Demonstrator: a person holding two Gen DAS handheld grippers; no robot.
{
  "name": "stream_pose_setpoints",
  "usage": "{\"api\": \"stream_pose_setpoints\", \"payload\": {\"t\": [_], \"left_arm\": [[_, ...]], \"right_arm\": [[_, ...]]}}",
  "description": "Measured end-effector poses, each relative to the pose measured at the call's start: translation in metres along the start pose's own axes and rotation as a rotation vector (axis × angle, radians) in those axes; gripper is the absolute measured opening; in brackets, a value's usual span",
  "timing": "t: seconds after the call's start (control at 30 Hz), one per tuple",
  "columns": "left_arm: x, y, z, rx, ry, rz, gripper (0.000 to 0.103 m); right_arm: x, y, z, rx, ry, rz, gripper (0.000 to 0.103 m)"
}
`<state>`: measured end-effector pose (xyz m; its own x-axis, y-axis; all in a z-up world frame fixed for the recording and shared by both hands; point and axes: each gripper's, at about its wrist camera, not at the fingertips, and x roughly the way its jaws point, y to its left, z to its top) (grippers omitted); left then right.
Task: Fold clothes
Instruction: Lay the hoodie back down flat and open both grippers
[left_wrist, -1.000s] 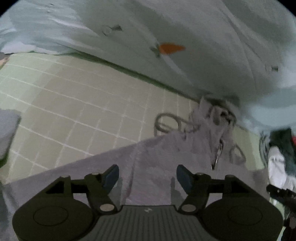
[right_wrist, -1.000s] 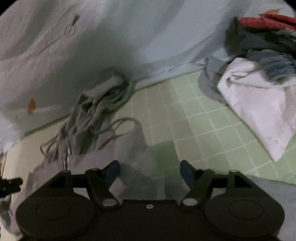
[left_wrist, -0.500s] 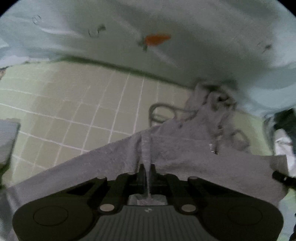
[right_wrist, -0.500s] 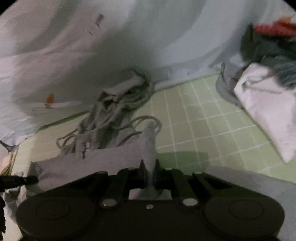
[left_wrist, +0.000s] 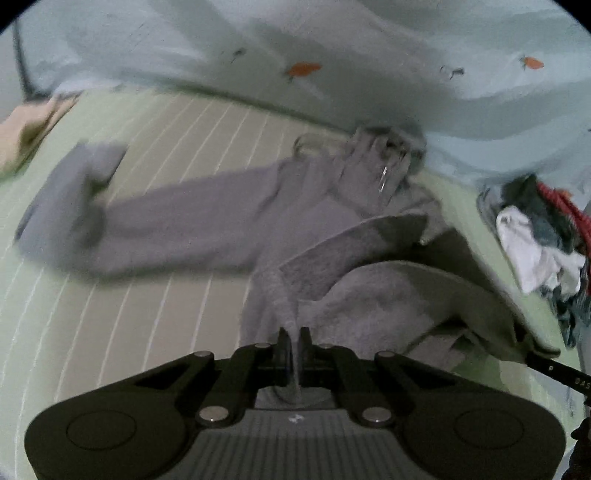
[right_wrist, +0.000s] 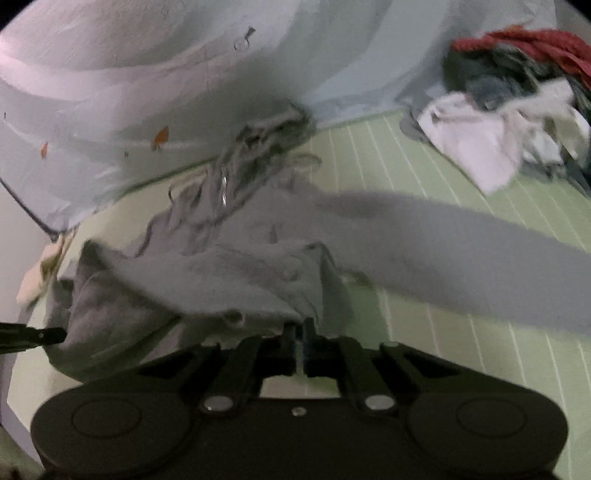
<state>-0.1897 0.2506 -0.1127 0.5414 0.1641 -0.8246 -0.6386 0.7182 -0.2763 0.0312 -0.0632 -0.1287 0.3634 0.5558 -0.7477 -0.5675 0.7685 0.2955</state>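
Pinching a fold of the grey hoodie (left_wrist: 207, 221) each, both tongs are clamped tight: the left tongs (left_wrist: 294, 341) have a thin ridge of fleece squeezed between the black fingers, and the right tongs (right_wrist: 300, 334) bite a bunched hem the same way. The hoodie looks soft and fuzzy, sprawled over the green sheet (left_wrist: 129, 325) with its thin white grid lines, one long sleeve stretched out flat, the body crumpled in loose folds near the tongs. The hood end is a wrinkly knot with drawstrings and a shiny metal tip (right_wrist: 223, 190). Behind it sits a pale blue quilt (left_wrist: 369, 55) with little orange prints, smooth and puffy. Off to the side there's a messy laundry pile (right_wrist: 517, 110), white, dark and red pieces all tangled.
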Motion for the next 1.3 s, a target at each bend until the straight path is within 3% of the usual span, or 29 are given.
{"api": "stream_pose_setpoints", "payload": {"t": [0.33, 0.53, 0.57, 0.63, 0.67, 0.8, 0.83, 0.87, 0.97, 1.13, 1.2, 1.27, 1.3], "left_arm": [[-0.02, 0.018, -0.095, -0.025, 0.156, 0.059, 0.003], [-0.035, 0.026, -0.101, -0.073, 0.11, 0.038, 0.018], [-0.038, 0.028, -0.101, -0.081, 0.101, 0.035, 0.025], [-0.043, 0.031, -0.103, -0.098, 0.083, 0.028, 0.031], [-0.046, 0.032, -0.101, -0.108, 0.069, 0.019, 0.032], [-0.055, 0.03, -0.092, -0.144, -0.002, -0.014, 0.038], [-0.057, 0.029, -0.089, -0.151, -0.02, -0.021, 0.042], [-0.059, 0.028, -0.087, -0.164, -0.042, -0.028, 0.048], [-0.061, 0.02, -0.082, -0.169, -0.087, -0.043, 0.062], [-0.056, -0.009, -0.07, -0.065, -0.127, 0.001, 0.081], [-0.056, -0.022, -0.066, -0.028, -0.153, 0.004, 0.088], [-0.054, -0.032, -0.063, -0.01, -0.167, 0.009, 0.093], [-0.053, -0.036, -0.062, -0.002, -0.17, 0.015, 0.093]], "right_arm": [[-0.033, -0.028, -0.069, 0.076, 0.13, -0.063, 0.002], [-0.028, -0.027, -0.088, 0.035, 0.222, -0.129, 0.005], [-0.03, -0.026, -0.088, 0.035, 0.211, -0.134, 0.012], [-0.037, -0.026, -0.087, 0.04, 0.163, -0.144, 0.03], [-0.042, -0.025, -0.086, 0.042, 0.132, -0.149, 0.044], [-0.062, -0.024, -0.079, 0.052, 0.001, -0.128, 0.053], [-0.064, -0.025, -0.078, 0.06, -0.016, -0.112, 0.064], [-0.064, -0.026, -0.077, 0.067, -0.029, -0.097, 0.073], [-0.046, -0.031, -0.078, 0.082, -0.003, -0.054, 0.076], [-0.004, -0.042, -0.089, 0.155, 0.126, -0.033, 0.068], [-0.006, -0.043, -0.091, 0.152, 0.132, 0.014, 0.023], [-0.01, -0.044, -0.095, 0.134, 0.15, -0.019, 0.006], [-0.014, -0.046, -0.098, 0.133, 0.158, -0.019, 0.006]]}}
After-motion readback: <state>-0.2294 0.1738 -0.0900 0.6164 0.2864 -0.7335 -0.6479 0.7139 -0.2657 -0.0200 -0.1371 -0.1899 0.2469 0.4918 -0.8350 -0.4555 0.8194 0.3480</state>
